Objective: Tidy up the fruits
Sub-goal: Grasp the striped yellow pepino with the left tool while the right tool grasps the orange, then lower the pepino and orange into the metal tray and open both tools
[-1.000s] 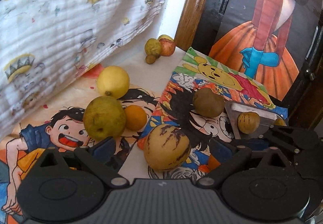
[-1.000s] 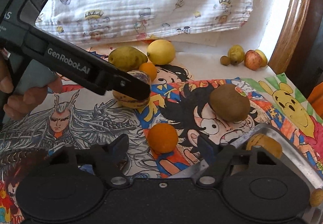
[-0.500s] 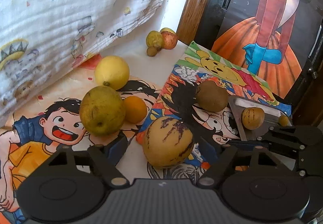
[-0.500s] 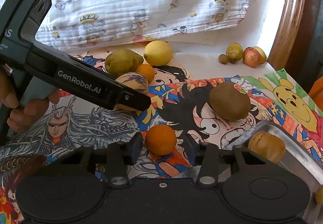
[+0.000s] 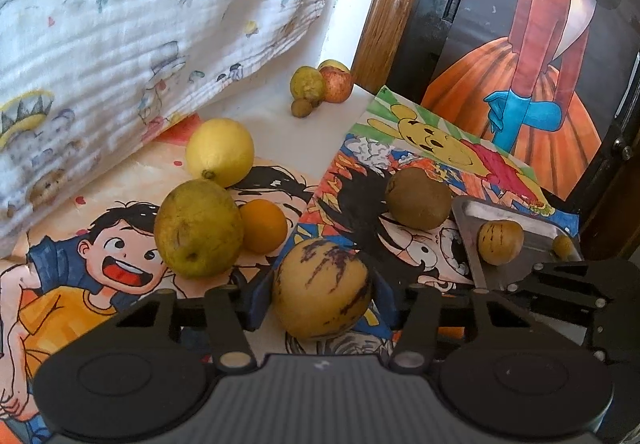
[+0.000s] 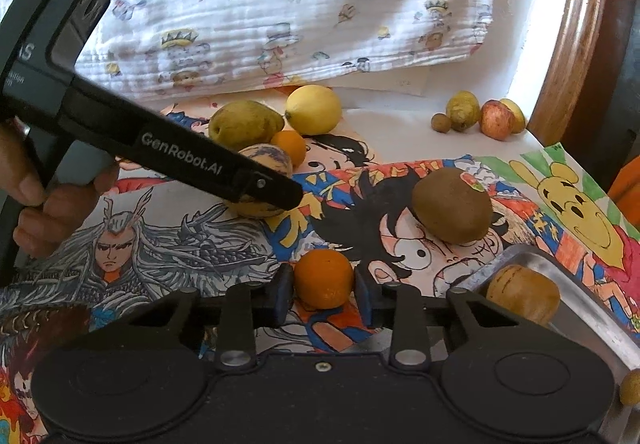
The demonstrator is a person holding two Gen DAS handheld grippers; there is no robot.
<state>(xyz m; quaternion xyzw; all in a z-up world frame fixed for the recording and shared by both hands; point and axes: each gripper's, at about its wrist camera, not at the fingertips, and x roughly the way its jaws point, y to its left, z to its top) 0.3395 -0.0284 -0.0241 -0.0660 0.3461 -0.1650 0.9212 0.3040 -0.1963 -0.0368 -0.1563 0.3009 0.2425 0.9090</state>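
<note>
Both round fruits could squirt free: the left hand-held gripper clasps the streaked melon, the right hand-held gripper pinches the orange.

Metal tray: bare, dull sheen. White crinkled muslin cloth, printed; door frame of varnished, glossy wood. Paper drawings matt; matt black plastic on left gripper.

melon: tan, purple-streaked | orange: bright orange | lemon: yellow | kiwi: brown | cloth: white, cartoon-printed
</note>
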